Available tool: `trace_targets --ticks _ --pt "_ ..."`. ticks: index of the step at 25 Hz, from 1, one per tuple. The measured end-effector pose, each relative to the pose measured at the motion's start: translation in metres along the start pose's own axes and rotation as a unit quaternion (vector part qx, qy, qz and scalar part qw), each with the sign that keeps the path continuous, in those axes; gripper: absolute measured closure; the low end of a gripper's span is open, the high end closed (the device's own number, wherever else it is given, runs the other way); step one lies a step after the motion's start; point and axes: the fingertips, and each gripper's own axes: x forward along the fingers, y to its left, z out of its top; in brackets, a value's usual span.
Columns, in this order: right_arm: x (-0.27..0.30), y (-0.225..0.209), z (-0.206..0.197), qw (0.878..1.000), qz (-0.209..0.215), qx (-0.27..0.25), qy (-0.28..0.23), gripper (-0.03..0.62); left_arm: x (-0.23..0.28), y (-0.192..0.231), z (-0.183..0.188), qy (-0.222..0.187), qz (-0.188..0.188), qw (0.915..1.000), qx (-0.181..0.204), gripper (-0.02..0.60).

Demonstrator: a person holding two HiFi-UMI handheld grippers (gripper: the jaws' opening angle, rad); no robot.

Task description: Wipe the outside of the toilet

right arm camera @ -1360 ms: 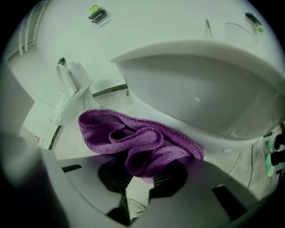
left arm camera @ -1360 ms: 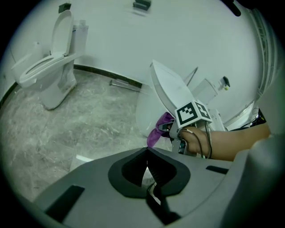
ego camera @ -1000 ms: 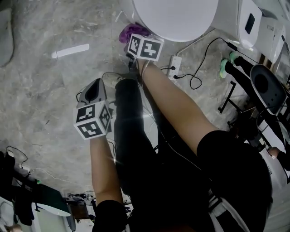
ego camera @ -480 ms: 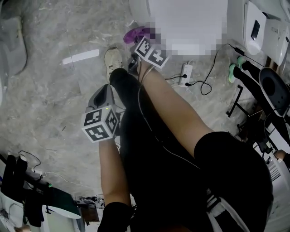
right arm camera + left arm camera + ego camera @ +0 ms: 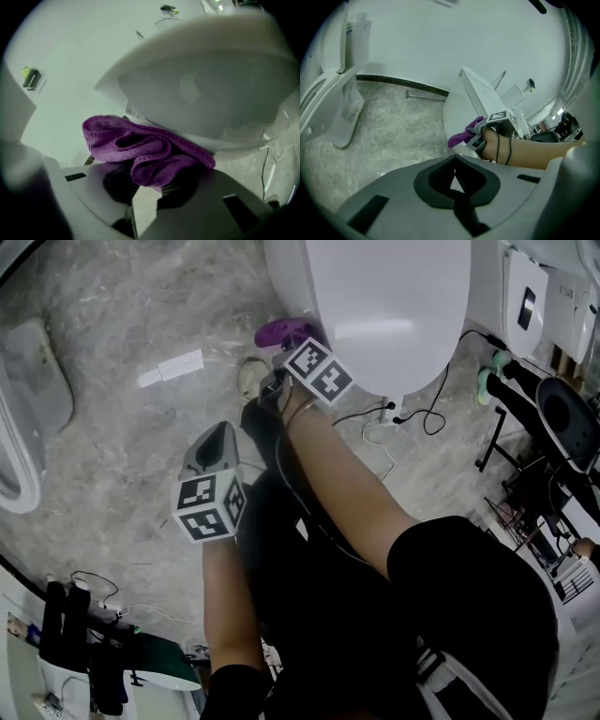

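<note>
Closest to me, my left claw (image 5: 218,432) hangs idle over the grey marbled stone floor (image 5: 103,456), its jaws pressed together with barely a sliver between them and nothing in their bite. Further out, at the end of my reaching arm, my right claw (image 5: 283,360) is clamped on a purple knitted microfibre cloth (image 5: 140,145). The jaws pinch the middle of a folded bunch, and loose folds spill forward past the tips. That bunch sits low at the front left of the white glazed ceramic toilet (image 5: 286,268), tucked under the overhang of the bowl and, as far as I can judge, touching its outer wall. I expect the cloth to be light, soft and floppy, so it should mould to the curve of the bowl. It has no stiffness of its own, though, so I would keep my grip deep in the thick of the folds to leave a fat pad in front. The glaze looks hard and slick, so the cloth should glide, and a thin pinch could let it drag free. Beyond it, the closed lid (image 5: 389,306) lies smooth and pale.
</note>
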Motion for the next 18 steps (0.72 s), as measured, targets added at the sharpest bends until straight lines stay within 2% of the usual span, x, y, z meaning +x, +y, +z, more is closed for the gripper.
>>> trace_targets --ticks 6,11,14,18 --pt "0.007 0.032 -0.004 1.0 -0.015 0.012 -0.009 0.526 -0.013 0.029 0.04 0.012 0.004 0.9998 0.012 0.572" --pt "0.014 0.04 0.001 0.999 -0.043 0.026 -0.009 0.526 -0.009 0.038 0.071 0.026 0.001 0.9995 0.018 0.572" --pt "0.022 0.055 0.012 0.998 -0.053 0.03 -0.017 0.526 -0.001 0.045 0.094 0.036 -0.007 0.9987 0.035 0.572" --pt "0.035 0.074 0.022 0.995 -0.07 0.064 -0.023 0.526 0.01 0.06 0.13 0.053 -0.028 0.9965 0.058 0.572"
